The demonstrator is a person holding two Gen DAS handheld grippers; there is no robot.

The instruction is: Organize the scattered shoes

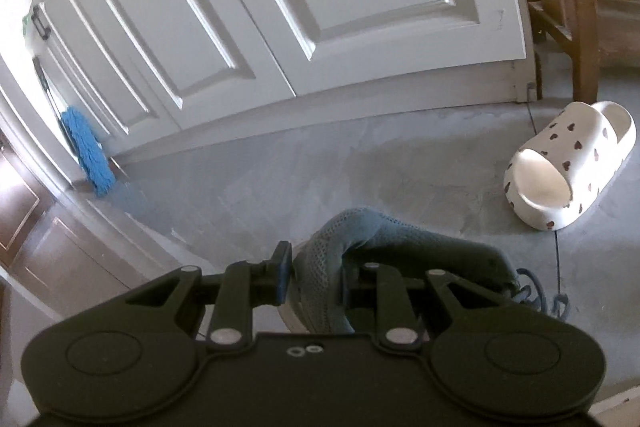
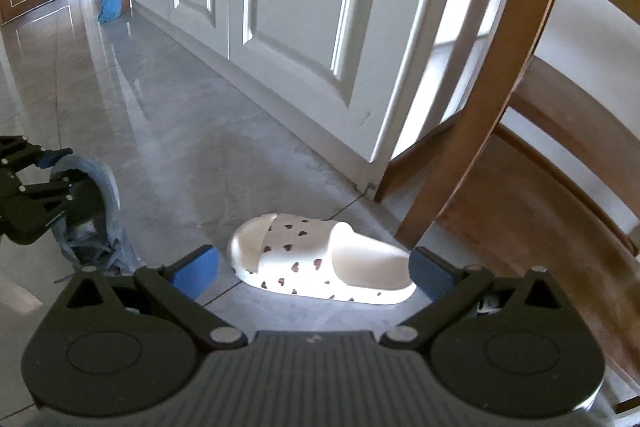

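Note:
My left gripper [image 1: 314, 277] is shut on the heel collar of a grey-blue mesh sneaker [image 1: 384, 239], one finger outside and one inside the shoe. The sneaker also shows at the left of the right wrist view [image 2: 96, 211], with the left gripper [image 2: 60, 167] on it. A white slide sandal with dark heart-shaped marks [image 1: 568, 167] lies on the floor to the right of the sneaker. In the right wrist view the sandal [image 2: 324, 259] lies just ahead of my right gripper [image 2: 314, 273], which is open and empty, its blue pads [image 2: 192, 271] either side of the sandal.
White panelled cabinet doors [image 1: 280, 7] run along the far side of the grey tiled floor [image 2: 168, 115]. A wooden chair [image 2: 512, 99] stands at the right, close to the sandal. A blue mop [image 1: 86, 151] leans on the doors at the left.

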